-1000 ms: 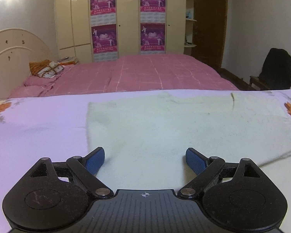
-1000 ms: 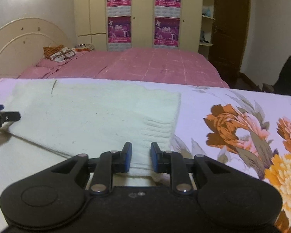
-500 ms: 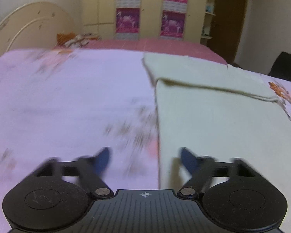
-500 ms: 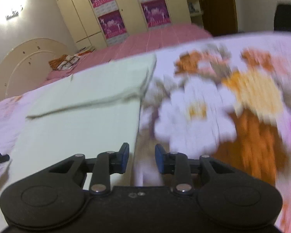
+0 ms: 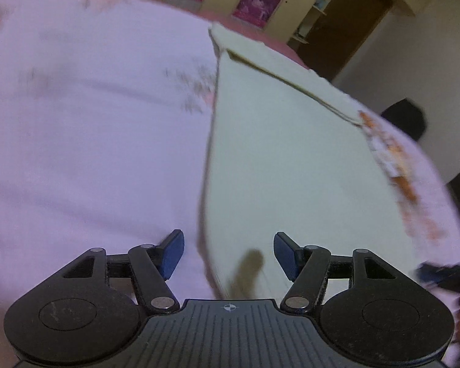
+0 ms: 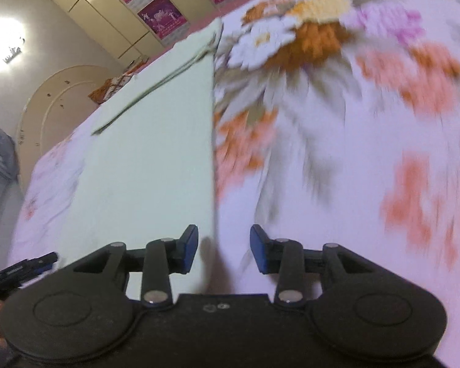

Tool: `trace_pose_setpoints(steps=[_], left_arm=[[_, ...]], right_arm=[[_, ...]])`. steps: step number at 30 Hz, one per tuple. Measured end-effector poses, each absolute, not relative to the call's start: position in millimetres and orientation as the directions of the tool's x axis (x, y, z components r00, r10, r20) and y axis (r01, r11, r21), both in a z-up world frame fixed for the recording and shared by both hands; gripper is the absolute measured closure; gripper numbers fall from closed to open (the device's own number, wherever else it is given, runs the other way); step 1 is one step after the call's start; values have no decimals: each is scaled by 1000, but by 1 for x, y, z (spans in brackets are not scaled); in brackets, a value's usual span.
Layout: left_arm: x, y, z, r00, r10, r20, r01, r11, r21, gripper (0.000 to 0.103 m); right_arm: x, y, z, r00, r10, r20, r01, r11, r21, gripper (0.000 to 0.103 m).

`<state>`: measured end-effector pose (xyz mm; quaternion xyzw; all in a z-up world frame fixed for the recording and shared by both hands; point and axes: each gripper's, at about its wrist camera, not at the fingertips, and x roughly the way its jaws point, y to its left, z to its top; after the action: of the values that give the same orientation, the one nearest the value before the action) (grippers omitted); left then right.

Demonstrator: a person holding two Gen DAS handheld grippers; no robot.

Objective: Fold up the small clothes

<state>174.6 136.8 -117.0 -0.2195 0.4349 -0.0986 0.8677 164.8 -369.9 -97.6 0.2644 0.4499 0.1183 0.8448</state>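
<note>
The garment [image 5: 285, 159], a pale cream knit, lay flat on the flowered bedspread [image 5: 92, 128], with its far end already folded back over itself into a doubled band. It looked soft, light and limp, with some thickness at the edge, so it would likely sag and drape once lifted rather than hold a shape. It was not fragile, and the knit probably gave blue pads enough friction. The sensible places to take hold seemed to be the two near corners or the long side edges, pinching through the full thickness so no layer slipped free.

The left gripper [image 5: 228, 253] stood partly open over the garment's left edge, near the closest corner. That edge ran between its pads, but neither pad pressed on the cloth, and it held nothing.

The right gripper [image 6: 224, 250] straddled the opposite edge of the garment [image 6: 156, 153], one pad over the cloth and the other over the bedspread [image 6: 352, 122]. Its jaws were opening, with the edge between them but not pinched.

Each gripper showed at the margin of the other's view, so both sat at the near end of the garment, one on each side.
</note>
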Motion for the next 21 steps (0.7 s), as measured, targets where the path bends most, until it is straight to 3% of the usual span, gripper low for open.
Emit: trace_pose_setpoints(steps=[6, 12, 14, 15, 16, 18, 21], left_arm=[[161, 151, -141, 610, -498, -616, -89, 730, -678, 39], [179, 138, -145, 612, -499, -614, -58, 746, -663, 40], [179, 137, -142, 618, -481, -622, -61, 759, -648, 53], [181, 135, -142, 609, -466, -642, -65, 777, -626, 89], [182, 133, -145, 593, -455, -664, -74, 790, -608, 100], [175, 136, -140, 618, -449, -645, -56, 794, -606, 100], [154, 144, -119, 712, -464, -527, 8, 756, -655, 100]], right_arm=[[132, -349, -106, 549, 519, -656, 37, 769, 639, 65], [143, -348, -115, 557, 542, -629, 53, 733, 678, 74], [148, -337, -111, 548, 512, -662, 16, 784, 620, 83], [149, -334, -109, 543, 500, -675, 8, 800, 600, 86], [152, -330, -107, 538, 484, -690, 0, 819, 574, 98], [153, -321, -99, 538, 452, -712, -35, 855, 517, 98], [145, -319, -81, 583, 450, -677, -60, 854, 516, 98]])
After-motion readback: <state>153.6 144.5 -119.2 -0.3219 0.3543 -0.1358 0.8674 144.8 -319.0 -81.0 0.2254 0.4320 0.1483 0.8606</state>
